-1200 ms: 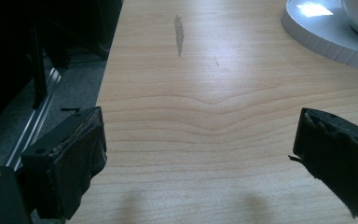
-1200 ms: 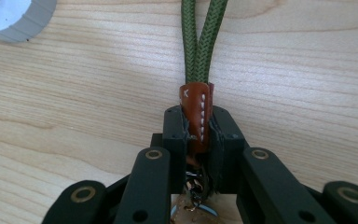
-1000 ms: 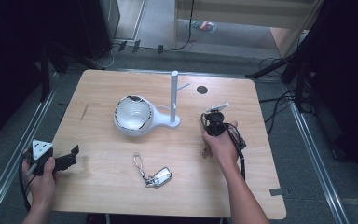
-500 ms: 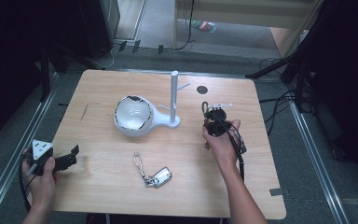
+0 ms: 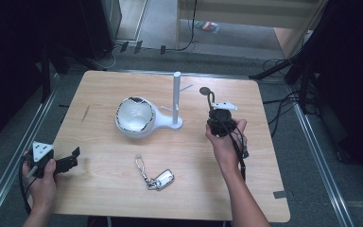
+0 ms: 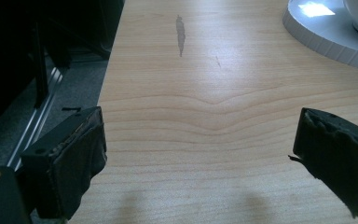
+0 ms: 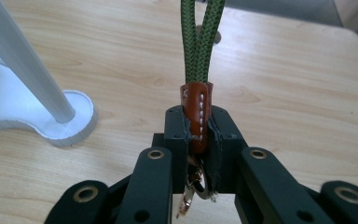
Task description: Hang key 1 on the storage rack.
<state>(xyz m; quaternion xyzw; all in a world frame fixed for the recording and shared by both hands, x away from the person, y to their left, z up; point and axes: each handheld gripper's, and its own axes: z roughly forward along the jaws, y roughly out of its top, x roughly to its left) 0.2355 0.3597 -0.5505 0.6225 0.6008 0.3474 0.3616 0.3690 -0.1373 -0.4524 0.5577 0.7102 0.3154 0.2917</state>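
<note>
My right gripper [image 5: 213, 109] [image 7: 196, 125] is shut on a key strap: a green cord loop [image 7: 198, 42] [image 5: 210, 98] bound by a brown stitched leather wrap [image 7: 196, 107]. The jaws pinch the leather, and a metal clasp [image 7: 193, 186] hangs below them. The loop points away from me, right of the white stand's post [image 5: 176, 97] [image 7: 23, 60]. My left gripper [image 5: 73, 158] [image 6: 198, 140] is open over bare wood near the table's front left edge, holding nothing. A car key [image 5: 163, 178] on a ring and chain [image 5: 142, 165] lies flat at the front middle.
The white stand has a bowl [image 5: 133, 116] at its left, small pegs on the post and a flat base [image 7: 74, 121] [image 6: 326, 32]. A dark round cable hole [image 5: 203, 90] sits in the wooden table [image 5: 264, 189] just beyond the strap. Floor rails run along both sides.
My right gripper has shifted slightly away from me with the strap, whose loop now reaches farther toward the round hole. The left gripper and the car key stayed put.
</note>
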